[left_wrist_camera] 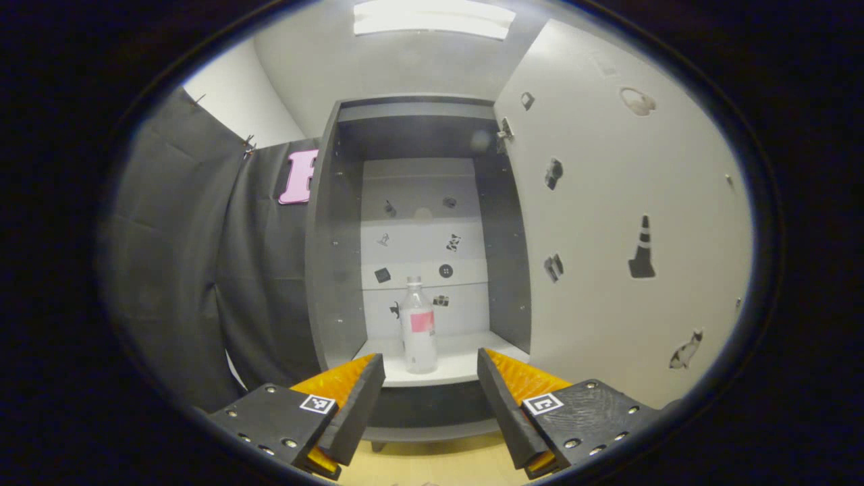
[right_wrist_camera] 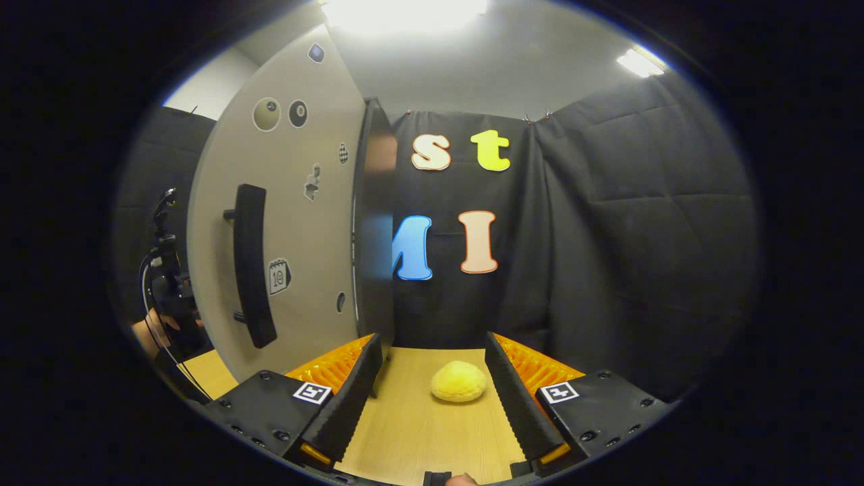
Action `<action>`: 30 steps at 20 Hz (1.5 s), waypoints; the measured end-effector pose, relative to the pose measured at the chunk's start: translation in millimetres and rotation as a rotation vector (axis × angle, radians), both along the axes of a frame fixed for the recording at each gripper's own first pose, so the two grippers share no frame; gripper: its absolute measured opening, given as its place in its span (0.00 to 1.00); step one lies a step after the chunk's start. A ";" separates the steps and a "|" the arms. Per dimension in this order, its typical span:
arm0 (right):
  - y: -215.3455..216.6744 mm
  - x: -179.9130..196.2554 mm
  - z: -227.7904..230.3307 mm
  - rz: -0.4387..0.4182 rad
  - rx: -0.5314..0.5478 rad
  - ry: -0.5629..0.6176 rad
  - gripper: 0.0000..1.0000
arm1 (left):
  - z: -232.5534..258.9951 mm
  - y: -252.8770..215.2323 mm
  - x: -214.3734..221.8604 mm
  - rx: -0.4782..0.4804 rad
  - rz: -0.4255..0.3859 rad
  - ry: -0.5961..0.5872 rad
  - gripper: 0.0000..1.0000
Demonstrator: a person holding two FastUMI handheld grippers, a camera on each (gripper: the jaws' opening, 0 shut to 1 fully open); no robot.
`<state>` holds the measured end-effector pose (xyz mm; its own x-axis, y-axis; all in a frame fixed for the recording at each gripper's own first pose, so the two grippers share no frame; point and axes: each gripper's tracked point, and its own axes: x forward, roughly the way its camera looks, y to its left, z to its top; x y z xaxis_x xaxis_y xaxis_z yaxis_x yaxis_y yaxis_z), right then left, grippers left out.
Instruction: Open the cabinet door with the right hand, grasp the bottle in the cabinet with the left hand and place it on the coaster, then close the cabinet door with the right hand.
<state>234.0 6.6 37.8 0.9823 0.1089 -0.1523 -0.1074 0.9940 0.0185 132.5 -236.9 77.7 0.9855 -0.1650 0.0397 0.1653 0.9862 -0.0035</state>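
Clear plastic bottle [left_wrist_camera: 418, 327]: stands upright on the white bottom shelf [left_wrist_camera: 459, 361] of the open cabinet [left_wrist_camera: 324, 270], near the shelf's front edge, with a pink label band on its upper body and a pale cap.

Bottle relative to jaws: in the left gripper view it sits ahead of the left gripper [left_wrist_camera: 430, 391], framed in the gap between the two fingers and slightly nearer the left one; no finger touches it.

Left gripper jaws: spread wide, holding nothing, hovering in front of the cabinet's lower edge above the wooden table [left_wrist_camera: 432, 466].

Right gripper [right_wrist_camera: 432, 395] jaws: also spread wide and empty, over the wooden table surface.

Cabinet door [right_wrist_camera: 290, 223]: swung open; the right gripper view shows its outer face with a dark vertical bar handle [right_wrist_camera: 250, 266] and small stickers, while the left gripper view shows its inner face at the right, also dotted with stickers.

Yellow round object [right_wrist_camera: 459, 381]: lies on the table ahead of the right gripper, between its fingers, apart from both. Whether it is the coaster I cannot tell.

Other gripper seen from the right: at the far left edge of the right gripper view, a dark rig with cables and a hand [right_wrist_camera: 152, 334] holding it, partly hidden behind the door.

Hard to make out: the cabinet's upper interior is dark, and the stickers on its back wall are too small to identify.
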 end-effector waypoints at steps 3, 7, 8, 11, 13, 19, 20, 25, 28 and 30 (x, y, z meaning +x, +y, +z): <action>-10.4 9.2 -4.5 -0.063 0.001 0.014 0.96 | 5.4 5.7 48.3 0.002 -0.012 0.018 0.83; -15.6 17.3 -9.7 -0.130 0.009 0.031 0.96 | 2.4 3.7 98.4 0.011 -0.058 0.035 0.83; -18.3 19.3 -11.8 -0.150 0.004 0.036 0.93 | 0.9 2.4 109.3 0.015 -0.065 0.039 0.83; -23.3 25.1 -17.2 -0.200 0.001 0.053 0.93 | -8.5 -5.1 142.2 0.010 -0.091 0.055 0.83; -23.4 27.9 -23.7 -0.218 -0.002 0.075 0.93 | -16.7 -8.9 163.8 0.010 -0.110 0.066 0.83; -25.3 32.6 -42.4 -0.263 -0.013 0.124 0.93 | -36.6 -10.4 209.5 0.023 -0.114 0.083 0.82; -26.0 33.7 -44.9 -0.270 -0.020 0.132 0.93 | -39.0 -11.4 214.2 0.024 -0.117 0.087 0.85; -22.6 37.0 -52.4 -0.269 -0.018 0.151 0.96 | -49.7 -14.5 228.8 0.032 -0.117 0.110 0.85; -22.3 37.7 -51.7 -0.270 -0.025 0.148 0.93 | -48.7 -14.9 223.1 0.016 -0.131 0.117 0.75; -22.3 38.9 -51.2 -0.264 -0.019 0.145 0.96 | -46.2 -12.1 216.2 -0.003 -0.133 0.119 0.72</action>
<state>272.9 -15.7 -13.3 0.9441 -0.1514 -0.2929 0.1571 0.9876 -0.0042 348.7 -249.0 31.5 0.9528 -0.2942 -0.0748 0.2924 0.9557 -0.0333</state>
